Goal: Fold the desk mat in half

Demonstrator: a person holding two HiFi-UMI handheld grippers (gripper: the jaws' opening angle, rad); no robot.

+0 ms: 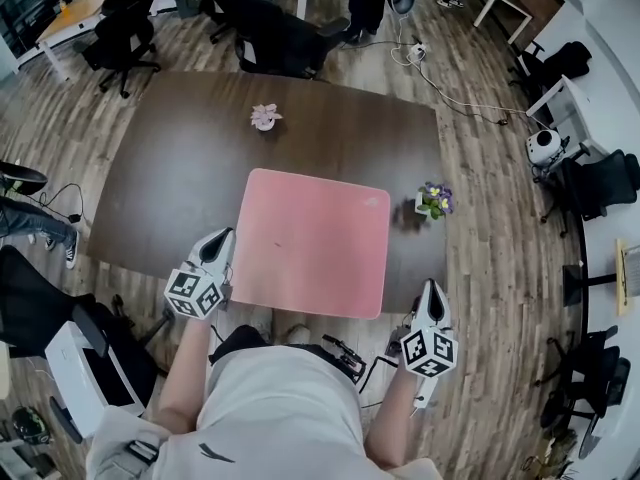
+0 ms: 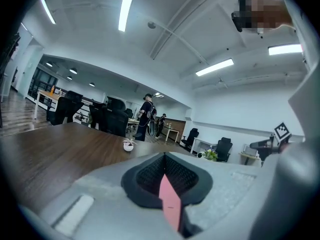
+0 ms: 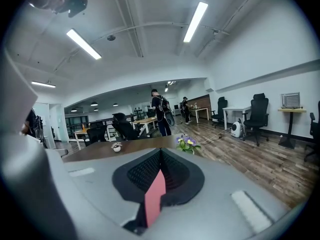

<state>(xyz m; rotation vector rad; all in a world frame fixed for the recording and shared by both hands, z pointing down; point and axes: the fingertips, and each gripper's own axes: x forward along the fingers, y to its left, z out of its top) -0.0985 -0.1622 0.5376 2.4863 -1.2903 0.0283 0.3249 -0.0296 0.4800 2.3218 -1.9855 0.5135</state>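
- The pink desk mat (image 1: 312, 240) lies flat on the dark table (image 1: 180, 158), reaching the table's near edge.
- The left gripper (image 1: 224, 238) and the right gripper (image 1: 432, 288), both at the table's near edge, each pinch a sliver of the mat.
- Office chairs (image 1: 280, 38) stand beyond the table's far side, on a plank floor (image 1: 480, 168).

One mat (image 1: 312, 240), two tongs (image 1: 225, 238) (image 1: 432, 288), two plants (image 1: 265, 117) (image 1: 435, 200)
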